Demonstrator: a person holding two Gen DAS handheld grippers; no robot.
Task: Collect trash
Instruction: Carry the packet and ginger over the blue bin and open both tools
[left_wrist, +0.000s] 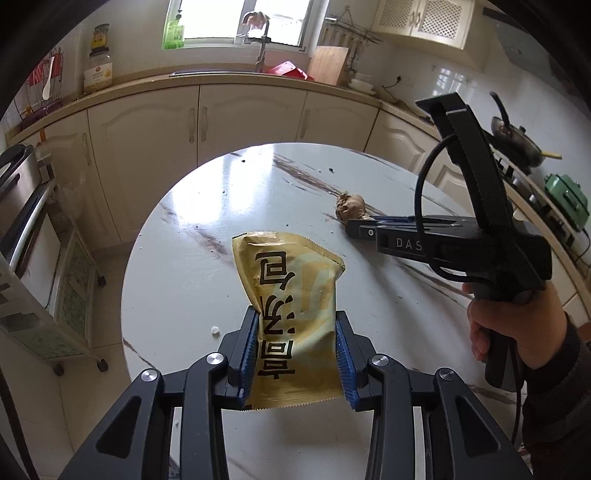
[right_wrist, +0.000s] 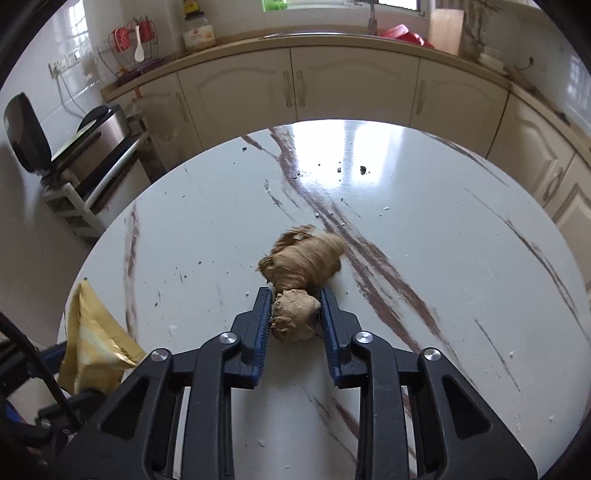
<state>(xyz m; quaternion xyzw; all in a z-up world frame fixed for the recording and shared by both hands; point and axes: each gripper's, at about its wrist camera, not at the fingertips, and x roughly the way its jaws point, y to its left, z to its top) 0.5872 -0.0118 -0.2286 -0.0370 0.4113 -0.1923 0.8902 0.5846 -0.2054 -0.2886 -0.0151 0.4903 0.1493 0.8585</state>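
While the left gripper (left_wrist: 295, 332) has its jaws closed on the lower half of a yellow packet (left_wrist: 291, 295), the packet's long axis runs straight out along the fingers, its crumpled upper end pointing toward the far edge of the round worktop (left_wrist: 184, 266). It appears held above the near edge of the marble-veined surface, though that cannot be told for sure. Its serrated bottom seam sits back between the pads, and the printed characters read upside down in the left wrist view.

The right gripper (right_wrist: 295, 314) has its jaws narrowed on the near knob of a ginger root (right_wrist: 299, 273), both pads against it. The root lies near the middle of the worktop, its long axis pointing away from the gripper and slightly right; the far lobe is blurred, so its surface detail is hard to make out.

Small dark crumbs (right_wrist: 363, 169) and white specks are scattered toward the far edge. In the right wrist view the packet shows only in part, cut off at lower left behind the other gripper. Cream cabinets (right_wrist: 354, 88) stand behind the worktop.
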